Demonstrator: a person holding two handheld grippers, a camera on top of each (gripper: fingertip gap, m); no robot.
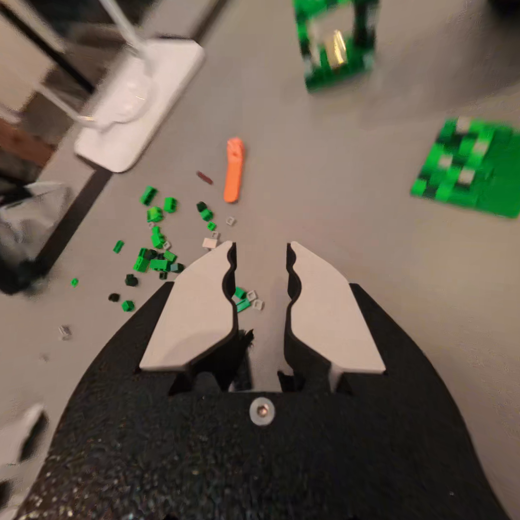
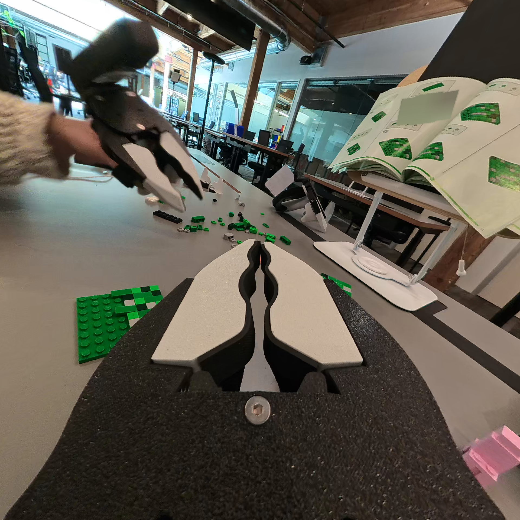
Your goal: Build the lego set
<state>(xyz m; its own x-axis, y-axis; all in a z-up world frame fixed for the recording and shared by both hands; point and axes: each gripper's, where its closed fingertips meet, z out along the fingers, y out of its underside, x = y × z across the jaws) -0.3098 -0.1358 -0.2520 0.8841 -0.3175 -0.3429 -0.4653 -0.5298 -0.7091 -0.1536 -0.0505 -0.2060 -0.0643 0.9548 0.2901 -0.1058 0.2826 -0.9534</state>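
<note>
The left gripper [image 1: 261, 247], jaws apart and empty, hovered over loose green bricks [image 1: 153, 253] lying leftward; the right gripper [image 2: 260, 245] (nearly closed) sat farther off.

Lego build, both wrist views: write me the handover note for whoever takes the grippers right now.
Left gripper: open, empty, above the loose green and grey bricks.
Right gripper: shut, a sliver of orange between its tips, unidentifiable.
Green baseplate: flat on the table, partly tiled, many studs bare.
A taller green build stands apart.
Orange separator tool lies beyond the pile.
Instruction booklet open on its stand.
Left: tile the bare studs.
</note>
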